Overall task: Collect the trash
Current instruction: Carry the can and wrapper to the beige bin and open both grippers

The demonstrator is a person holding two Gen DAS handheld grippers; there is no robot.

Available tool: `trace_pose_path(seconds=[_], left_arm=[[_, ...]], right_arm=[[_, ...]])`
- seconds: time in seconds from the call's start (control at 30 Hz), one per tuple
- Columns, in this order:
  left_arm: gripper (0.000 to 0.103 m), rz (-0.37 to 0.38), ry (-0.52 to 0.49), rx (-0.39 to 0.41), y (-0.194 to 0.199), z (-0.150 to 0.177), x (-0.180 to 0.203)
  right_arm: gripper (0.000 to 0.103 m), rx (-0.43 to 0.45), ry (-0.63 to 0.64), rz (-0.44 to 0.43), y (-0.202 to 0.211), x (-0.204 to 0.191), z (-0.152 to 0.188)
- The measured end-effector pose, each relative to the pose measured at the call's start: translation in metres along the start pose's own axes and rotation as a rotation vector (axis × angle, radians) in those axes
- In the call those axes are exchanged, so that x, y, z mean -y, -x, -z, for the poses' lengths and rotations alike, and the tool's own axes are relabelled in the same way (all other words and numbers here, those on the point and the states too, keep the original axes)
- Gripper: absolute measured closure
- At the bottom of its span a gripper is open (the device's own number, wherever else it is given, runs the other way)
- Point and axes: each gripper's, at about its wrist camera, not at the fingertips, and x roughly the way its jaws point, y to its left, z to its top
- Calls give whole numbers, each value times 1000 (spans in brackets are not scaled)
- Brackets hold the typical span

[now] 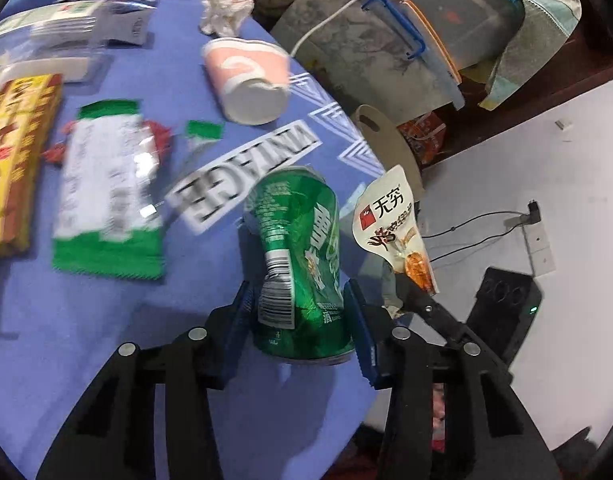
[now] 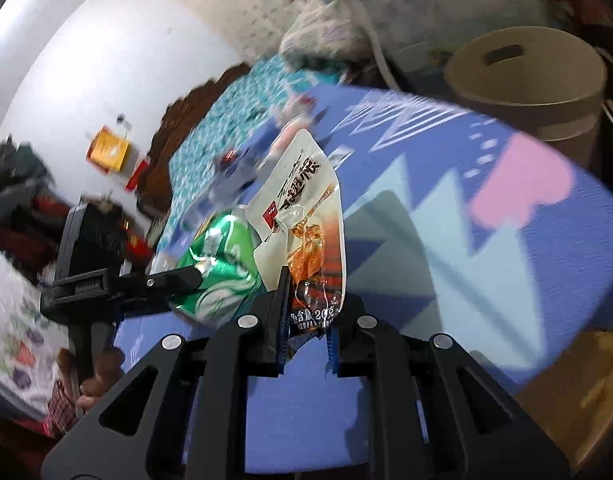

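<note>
— What do your tongs hold?
— My left tongs [image 1: 302,312] squeeze a green can [image 1: 298,264] above the blue surface [image 1: 106,340]. My right tongs [image 2: 306,320] pinch a snack wrapper [image 2: 306,216] beside it.

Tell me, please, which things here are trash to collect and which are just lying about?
Trash: can in left tool; sachet in right tool; cup; tissue; green wrapper.
Lying about: bin; cable; storage box.
</note>
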Motion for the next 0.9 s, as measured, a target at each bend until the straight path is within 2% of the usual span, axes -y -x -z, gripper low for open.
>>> trace_pose_path(seconds=[0.3,0.5,0.67,0.83,0.87,0.9], left_arm=[[63,66,-72,-41,-69,-66,62],[64,98,-109,-67,-132,-119,105],[64,53,-124,-93,-182,-153,131],[64,32,-110,-82,-216,-178,148],[62,17,-105,-84,-220,-181,150],[53,4,-99,-89,-224,-184,152]], right_arm=[[85,145,-103,130,27,65,-50],[85,178,-136,229,30,99,-87],[84,189,-193,273,32,128,-99],[77,209,-256,298,30,144,-112],[76,218,-260,301,32,145,-113],[72,226,-259,304,33,145,-116]])
